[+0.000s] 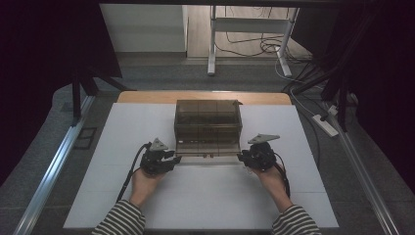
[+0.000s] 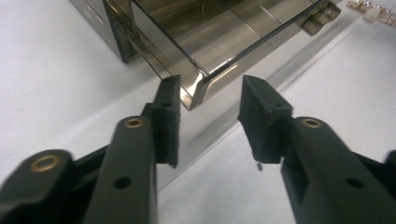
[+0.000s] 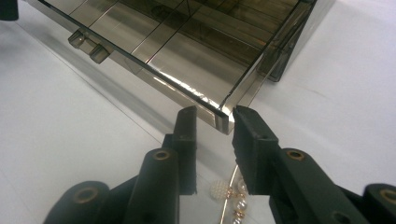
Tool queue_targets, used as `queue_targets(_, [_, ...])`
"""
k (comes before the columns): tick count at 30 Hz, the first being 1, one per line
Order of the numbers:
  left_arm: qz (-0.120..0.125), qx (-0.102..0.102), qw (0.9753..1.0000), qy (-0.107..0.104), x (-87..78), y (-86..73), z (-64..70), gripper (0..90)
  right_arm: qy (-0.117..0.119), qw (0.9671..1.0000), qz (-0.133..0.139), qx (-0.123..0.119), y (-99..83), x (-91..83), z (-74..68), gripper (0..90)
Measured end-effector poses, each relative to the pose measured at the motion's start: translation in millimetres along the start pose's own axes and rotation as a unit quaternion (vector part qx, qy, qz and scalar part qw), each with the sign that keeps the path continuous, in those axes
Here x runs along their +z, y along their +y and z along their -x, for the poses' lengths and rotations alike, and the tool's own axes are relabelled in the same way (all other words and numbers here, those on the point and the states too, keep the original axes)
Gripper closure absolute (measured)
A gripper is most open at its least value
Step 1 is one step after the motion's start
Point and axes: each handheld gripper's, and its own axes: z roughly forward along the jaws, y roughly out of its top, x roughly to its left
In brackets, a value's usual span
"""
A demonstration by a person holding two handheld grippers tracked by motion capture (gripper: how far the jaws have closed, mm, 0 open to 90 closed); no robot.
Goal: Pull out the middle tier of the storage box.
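Observation:
A smoky see-through drawer box [image 1: 208, 113] stands in the middle of the white mat, with its bottom drawer [image 1: 208, 147] pulled out toward me. My left gripper [image 1: 175, 158] sits at the drawer's left front corner [image 2: 198, 91]; its jaws are wide apart and the corner lies between the tips without touching them. My right gripper [image 1: 240, 156] is at the right front corner [image 3: 223, 117], its jaws open with a narrower gap just short of that corner. The drawer has dividers [image 3: 154, 39] and two small knobs [image 3: 88, 46] on its front.
A pearl and gold piece of jewellery [image 3: 224, 191] lies on the mat under my right gripper, and the same kind of jewellery [image 2: 373, 11] shows far off by the drawer front. The white mat [image 1: 122, 127] spreads wide on both sides. Table legs and cables stand beyond.

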Motion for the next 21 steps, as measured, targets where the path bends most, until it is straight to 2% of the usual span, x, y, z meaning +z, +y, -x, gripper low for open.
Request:
queue_targets(3, [0.005, 0.000, 1.0000, 0.005, -5.4, -0.2, -1.2, 51.4, -0.003, 1.0000, 0.008, 0.004, -1.1, -6.0, 1.6, 66.8])
queue_targets(9, [0.019, 0.002, 0.9998, 0.006, -14.8, -2.8, -0.8, 48.8, -0.005, 0.9997, 0.020, 0.016, -6.8, -14.8, 4.8, 63.9])
queue_targets(13, [0.025, 0.006, 0.9996, 0.006, -18.6, -4.9, 0.1, 47.2, -0.007, 0.9995, 0.027, 0.016, -10.4, -19.8, 5.0, 61.3])
queue_targets(21, [0.033, 0.007, 0.9994, 0.000, -27.4, -9.4, 1.6, 45.1, -0.021, 0.9985, 0.046, 0.023, -17.0, -29.4, 5.4, 56.5])
